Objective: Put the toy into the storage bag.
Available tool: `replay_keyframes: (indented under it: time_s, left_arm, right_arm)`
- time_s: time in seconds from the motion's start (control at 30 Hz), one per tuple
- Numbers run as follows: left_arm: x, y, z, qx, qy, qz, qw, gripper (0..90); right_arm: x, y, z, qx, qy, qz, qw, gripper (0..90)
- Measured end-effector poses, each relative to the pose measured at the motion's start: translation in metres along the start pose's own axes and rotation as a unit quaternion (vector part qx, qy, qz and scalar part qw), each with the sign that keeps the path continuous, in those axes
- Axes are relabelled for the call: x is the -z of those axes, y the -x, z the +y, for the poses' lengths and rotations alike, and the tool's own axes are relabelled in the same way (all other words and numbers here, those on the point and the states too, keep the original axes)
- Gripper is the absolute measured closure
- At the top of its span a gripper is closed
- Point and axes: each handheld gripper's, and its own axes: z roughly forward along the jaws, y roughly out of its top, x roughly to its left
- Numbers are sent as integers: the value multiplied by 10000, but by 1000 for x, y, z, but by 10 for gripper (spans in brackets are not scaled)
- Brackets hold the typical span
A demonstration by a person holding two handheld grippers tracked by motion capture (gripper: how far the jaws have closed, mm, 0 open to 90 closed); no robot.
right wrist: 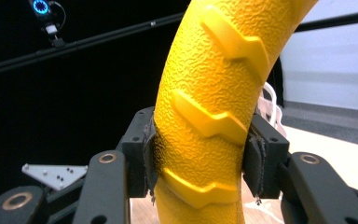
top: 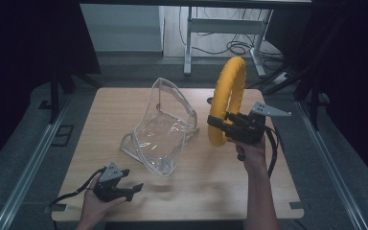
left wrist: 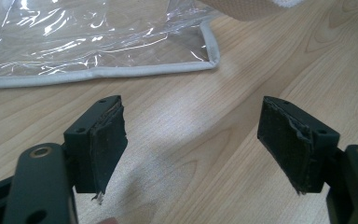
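Left hand-held gripper [top: 135,188] low at near-left desk [top: 206,182] edge, jaws spread wide, nothing between them. Clear plastic bag [top: 160,129] mid-desk, propped partly upright, grey-trimmed edge just ahead of left jaws. Right hand-held gripper [top: 218,125] raised over right side, jaws clamped on yellow ring [top: 229,93], ring upright.

Our left gripper [top: 133,188] rests low near the table's front edge, jaws spread wide. Our right gripper [top: 215,125] is raised, jaws clamped on a yellow ring [top: 227,98].
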Motion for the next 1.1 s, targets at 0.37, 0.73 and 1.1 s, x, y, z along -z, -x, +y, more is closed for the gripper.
replay_keyframes:
  time_s: [0.37, 0.73, 1.1]
  left_arm:
    - [1, 0, 0, 15, 21, -8, 10000, 233]
    - [0, 0, 0, 5, 6, -4, 10000, 233]
    - [0, 0, 0, 1, -4, -6, 10000, 233]
  right_arm:
    - [-11, -13, 12, 152, 203, 75, 9997, 515]
    - [-16, -24, 23, 242, 351, 172, 9989, 514]
    - [-20, -36, 34, 347, 471, 262, 9979, 513]
